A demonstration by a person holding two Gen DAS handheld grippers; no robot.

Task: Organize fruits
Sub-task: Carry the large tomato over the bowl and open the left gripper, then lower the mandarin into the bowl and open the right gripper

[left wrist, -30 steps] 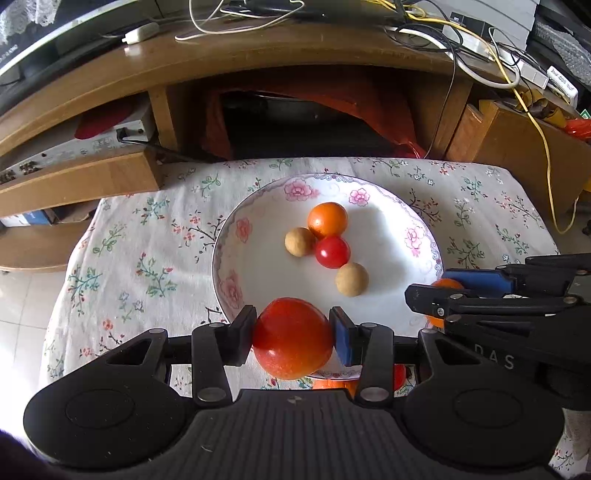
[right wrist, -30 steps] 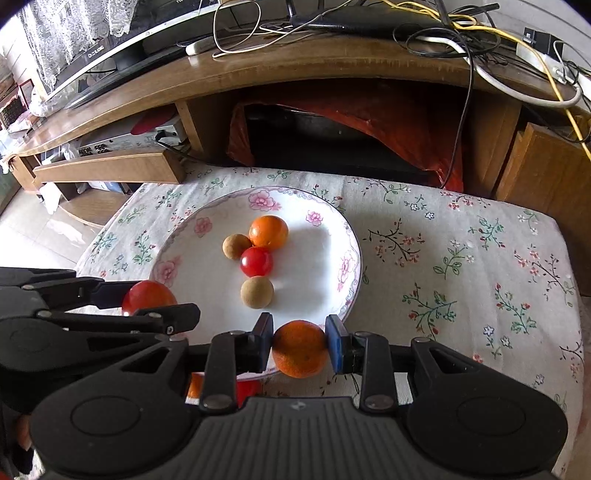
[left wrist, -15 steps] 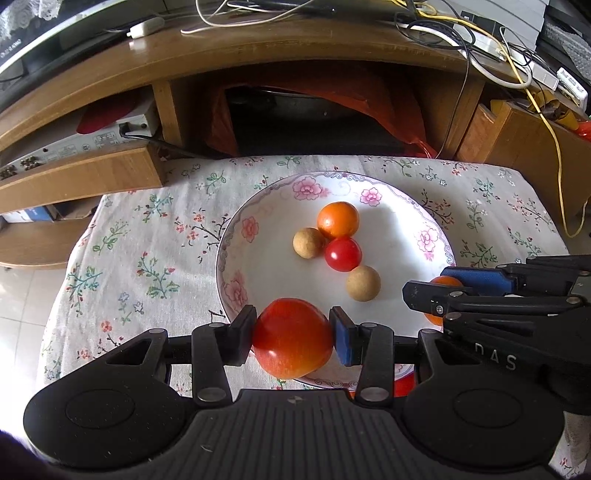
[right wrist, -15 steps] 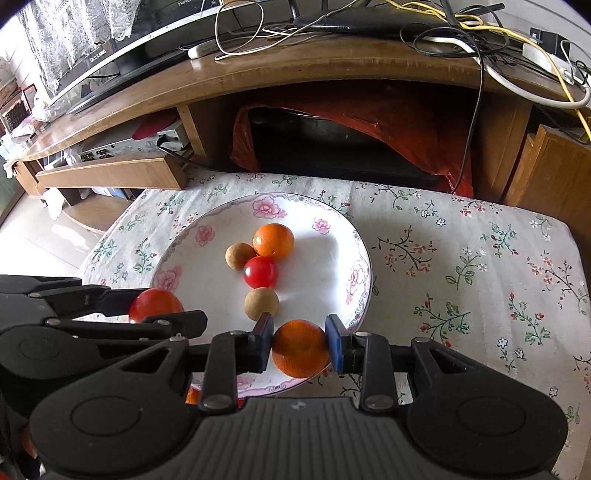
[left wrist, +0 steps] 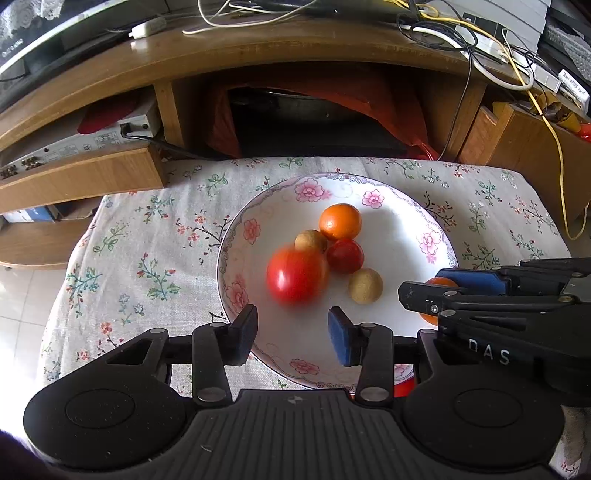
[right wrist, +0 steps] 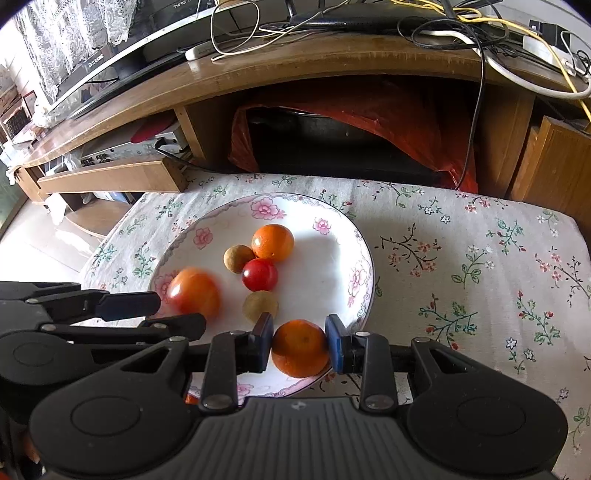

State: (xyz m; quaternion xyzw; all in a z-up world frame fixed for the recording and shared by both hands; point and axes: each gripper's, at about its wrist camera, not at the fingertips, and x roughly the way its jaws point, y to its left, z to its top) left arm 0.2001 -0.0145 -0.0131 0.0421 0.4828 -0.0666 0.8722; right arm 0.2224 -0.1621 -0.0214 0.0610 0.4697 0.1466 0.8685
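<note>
So we've got a white flowered plate (left wrist: 436, 236) sitting on a floral tablecloth (left wrist: 147, 236), and most of the fruit is piled near the middle of it: an orange (left wrist: 340, 221) at the back, a small red cherry tomato (left wrist: 344, 255) right in front of it, a tan longan (left wrist: 310, 240) on its left and another tan longan (left wrist: 365, 285) a bit nearer to us. The big red tomato (left wrist: 297, 274) is on the plate too, looking a little blurred, just left of the cherry tomato and up against the first longan. Our left gripper (left wrist: 293, 334) hangs over the near edge of the plate with its jaws apart and nothing between them, the tomato lying just beyond the pads. Our right gripper (right wrist: 300, 343) is clamped on a tangerine (right wrist: 300, 349), one blue pad on each side, over the plate's near right rim; we can't tell if the fruit touches the plate. Behind the table there's a wooden TV stand (right wrist: 295, 74) with a tangle of cables (right wrist: 480, 33) on top
</note>
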